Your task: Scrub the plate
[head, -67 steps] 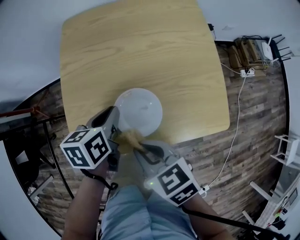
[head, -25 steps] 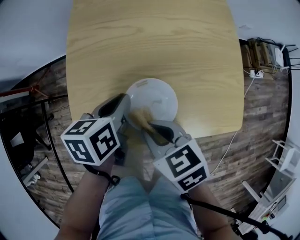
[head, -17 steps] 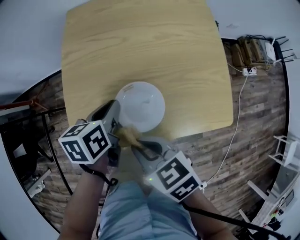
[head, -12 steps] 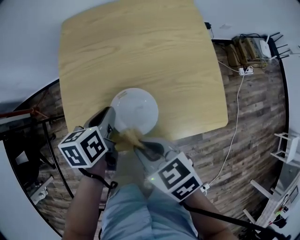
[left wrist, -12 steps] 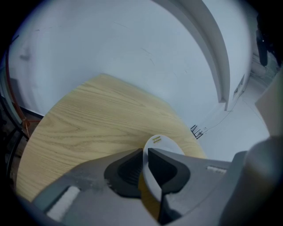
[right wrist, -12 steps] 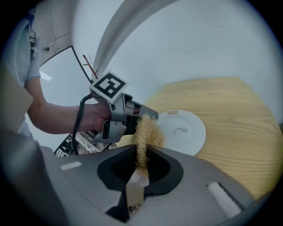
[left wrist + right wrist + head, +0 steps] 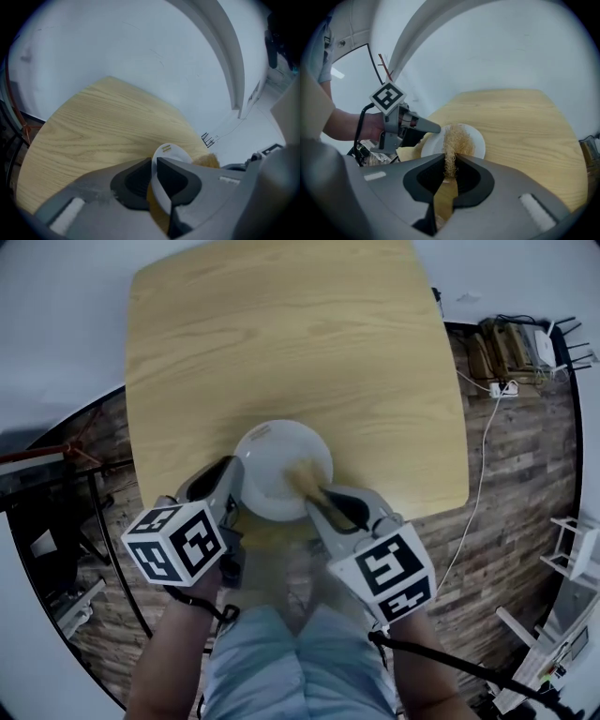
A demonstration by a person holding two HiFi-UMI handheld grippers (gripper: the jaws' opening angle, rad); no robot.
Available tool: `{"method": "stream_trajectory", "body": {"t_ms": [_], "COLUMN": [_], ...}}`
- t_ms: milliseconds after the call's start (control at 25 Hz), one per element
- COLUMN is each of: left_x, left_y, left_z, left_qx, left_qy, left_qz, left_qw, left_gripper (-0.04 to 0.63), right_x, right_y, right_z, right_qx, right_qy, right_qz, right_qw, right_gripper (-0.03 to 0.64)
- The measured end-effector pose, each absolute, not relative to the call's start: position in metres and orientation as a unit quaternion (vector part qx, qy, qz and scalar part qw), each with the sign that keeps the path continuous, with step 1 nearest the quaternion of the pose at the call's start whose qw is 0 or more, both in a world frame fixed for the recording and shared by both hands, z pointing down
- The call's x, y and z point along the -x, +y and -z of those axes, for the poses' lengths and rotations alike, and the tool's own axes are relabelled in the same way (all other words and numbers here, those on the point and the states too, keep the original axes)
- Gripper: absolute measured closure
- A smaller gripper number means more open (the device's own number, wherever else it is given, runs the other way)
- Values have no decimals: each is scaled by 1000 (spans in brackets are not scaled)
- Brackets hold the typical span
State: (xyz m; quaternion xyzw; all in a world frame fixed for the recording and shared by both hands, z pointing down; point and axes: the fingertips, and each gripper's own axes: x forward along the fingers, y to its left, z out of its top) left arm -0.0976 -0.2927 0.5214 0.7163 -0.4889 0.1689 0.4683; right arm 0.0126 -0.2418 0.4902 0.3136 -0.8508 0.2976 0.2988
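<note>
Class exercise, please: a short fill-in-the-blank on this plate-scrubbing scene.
1. The left gripper grips the white plate by its ____.
2. The right gripper holds the tan scrubber over the ____.
3. The plate sits on a ____ table.
Missing words: rim; plate; wooden.

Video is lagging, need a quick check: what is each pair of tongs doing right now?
Left tongs: closed on the rim of the plate.
Right tongs: closed on the scrubber, over the plate.
</note>
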Motion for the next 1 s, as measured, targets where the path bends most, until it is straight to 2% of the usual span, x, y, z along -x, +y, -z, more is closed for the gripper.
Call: {"method": "stream_trajectory", "body": {"t_ms": [360, 1000], "left_x": [103, 114], "left_y": [-297, -299], "left_z": [-522, -520], "left_qx": [-713, -711], "left_qy": [-485, -502], "left_qz": [-157, -146], "left_qw": [482, 470], "left_gripper": [537, 538], "right_x": [-20, 13], "right_y": [-284, -236], "right_z": [-505, -507], "right_qx": [-326, -300], "right_qy": [-843, -848], "right_qz": [-263, -319], "right_qw": [337, 298], "right_gripper": [572, 572]}}
